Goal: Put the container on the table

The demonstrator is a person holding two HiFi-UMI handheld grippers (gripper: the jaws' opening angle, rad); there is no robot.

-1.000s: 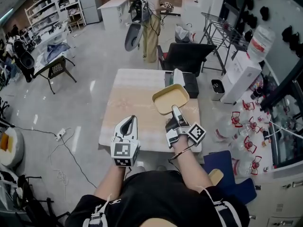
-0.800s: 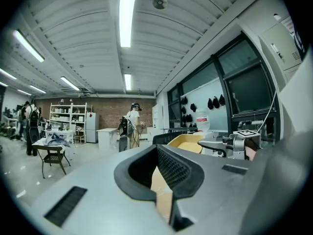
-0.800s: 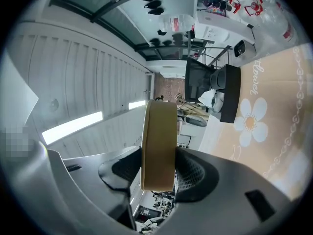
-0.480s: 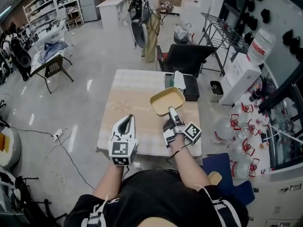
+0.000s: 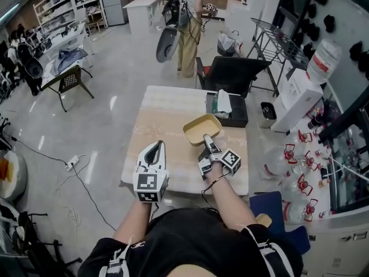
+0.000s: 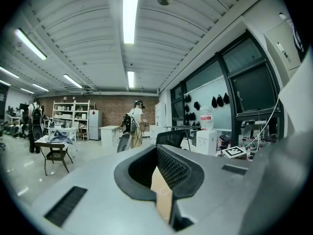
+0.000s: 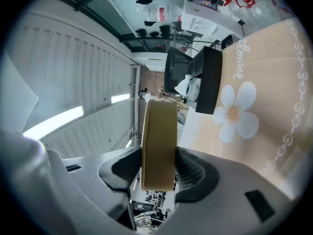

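A shallow yellow container (image 5: 202,129) hangs over the right half of the table (image 5: 164,123), which wears a beige flowered cloth. My right gripper (image 5: 206,141) is shut on its near wall. In the right gripper view the container (image 7: 158,146) shows edge-on between the two pads, with the flowered cloth (image 7: 254,97) beyond it. I cannot tell whether it touches the cloth. My left gripper (image 5: 155,147) is held over the table's near edge, shut, with nothing in it. In the left gripper view it (image 6: 159,173) points out into the room.
A black box (image 5: 228,109) with white tissue stands at the table's far right, just behind the container. A black chair (image 5: 230,73) sits beyond the table. A person (image 5: 189,22) stands further back. Bottles (image 5: 300,154) lie on the floor to the right.
My right gripper has brought the container a little lower and nearer to me over the cloth. The left gripper has stayed where it was.
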